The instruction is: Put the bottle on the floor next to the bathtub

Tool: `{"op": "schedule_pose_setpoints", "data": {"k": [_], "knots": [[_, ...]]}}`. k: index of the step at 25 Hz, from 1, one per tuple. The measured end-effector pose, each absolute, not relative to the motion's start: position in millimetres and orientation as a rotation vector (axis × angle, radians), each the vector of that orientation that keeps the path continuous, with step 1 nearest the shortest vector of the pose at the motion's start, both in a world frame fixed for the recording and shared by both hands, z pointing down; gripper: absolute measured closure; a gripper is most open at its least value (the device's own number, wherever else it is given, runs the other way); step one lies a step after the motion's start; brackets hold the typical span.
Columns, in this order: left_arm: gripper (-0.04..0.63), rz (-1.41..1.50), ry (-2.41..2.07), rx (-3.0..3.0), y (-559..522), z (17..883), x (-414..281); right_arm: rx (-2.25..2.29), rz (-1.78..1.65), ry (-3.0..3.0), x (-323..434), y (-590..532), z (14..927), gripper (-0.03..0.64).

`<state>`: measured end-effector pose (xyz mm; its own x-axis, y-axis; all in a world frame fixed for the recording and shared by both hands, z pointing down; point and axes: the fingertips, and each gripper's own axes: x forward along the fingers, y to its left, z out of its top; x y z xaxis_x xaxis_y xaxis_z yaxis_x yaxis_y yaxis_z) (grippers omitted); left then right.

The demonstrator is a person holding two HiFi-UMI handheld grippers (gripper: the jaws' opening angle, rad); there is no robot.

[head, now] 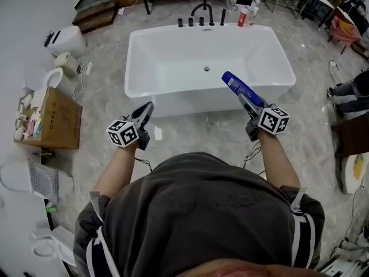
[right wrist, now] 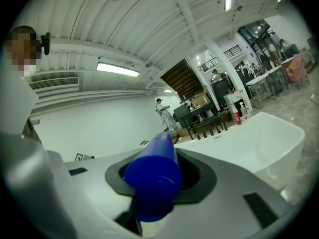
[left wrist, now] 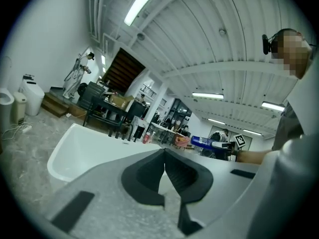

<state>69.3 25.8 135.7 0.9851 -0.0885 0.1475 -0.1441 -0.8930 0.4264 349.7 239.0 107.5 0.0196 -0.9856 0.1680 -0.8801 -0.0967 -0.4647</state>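
Observation:
A blue bottle [head: 238, 86] with a printed label sticks out of my right gripper [head: 247, 101], which is shut on it. In the head view it hangs over the front right rim of the white bathtub [head: 173, 100], pointing up and to the left. In the right gripper view the bottle [right wrist: 154, 176] fills the gap between the jaws, and the bathtub [right wrist: 264, 138] lies to the right. My left gripper [head: 147, 108] hovers over the floor in front of the tub, shut with nothing in it. Its pads [left wrist: 158, 167] meet in the left gripper view, where the bottle [left wrist: 202, 141] shows far off.
A black faucet [head: 202, 13] with knobs and a red bottle [head: 242, 18] stand at the tub's far rim. At the left are a cardboard box [head: 57, 123] and white fixtures [head: 64, 39]. A person's legs [head: 349, 90] show at the right. A marble floor [head: 196, 133] lies before the tub.

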Motion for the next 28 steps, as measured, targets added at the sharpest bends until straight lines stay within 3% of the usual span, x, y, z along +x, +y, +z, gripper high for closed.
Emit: {"op": "schedule_pose_setpoints", "data": {"k": [14, 28], "knots": [[0.59, 0.203, -0.361, 2.634, 35.2, 175.9, 123.7, -1.955, -0.715, 2.539, 361.5, 160.3, 157.9, 0.483], [0.591, 0.215, -0.437, 2.527, -84.0, 313.0, 25.7, -1.793, -0.863, 3.23, 202.7, -46.3, 313.2, 0.483]]}}
